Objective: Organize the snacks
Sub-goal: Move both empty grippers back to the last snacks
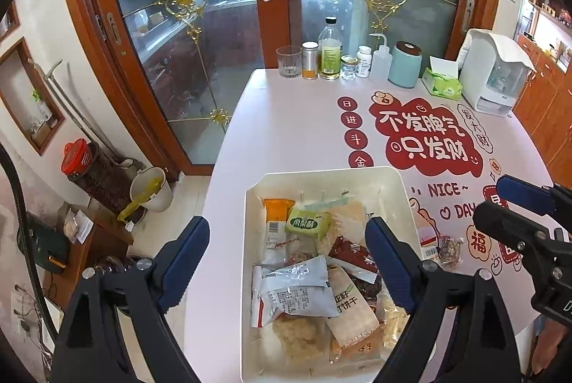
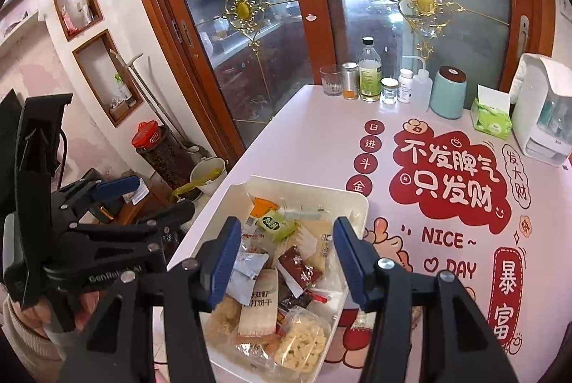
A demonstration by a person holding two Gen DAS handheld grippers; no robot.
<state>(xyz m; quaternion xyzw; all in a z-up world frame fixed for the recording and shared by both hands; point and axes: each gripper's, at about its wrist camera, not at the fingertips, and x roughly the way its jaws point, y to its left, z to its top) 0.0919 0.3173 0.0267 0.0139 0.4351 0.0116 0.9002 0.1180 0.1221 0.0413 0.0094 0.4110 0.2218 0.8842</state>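
So both my claws are hovering over the white rectangular plastic bin that sits at the lower middle of the frame on the pink printed table. My left claw has its blue pads spread wide apart with nothing between them, and my right claw is about half open, also empty.

The bin is already stuffed with snack packets: a small green pillow pack, an orange-topped clear sleeve, a grey-white foil pouch, a dark red sachet, a tall cream cracker pack, plus clear bags of puffed crispy stuff at the bottom. One small clear packet of nuts lies on the table just right of the bin, so I'd guess that's the straggler.

Handling-wise I reckon all of this is feather-light, crinkly and slippery. The puffed stuff probably crushes easily, so I'd pinch a sealed edge or corner instead of squeezing the middle. The nut packet lies flat, so I'd come in low at its crimped end.
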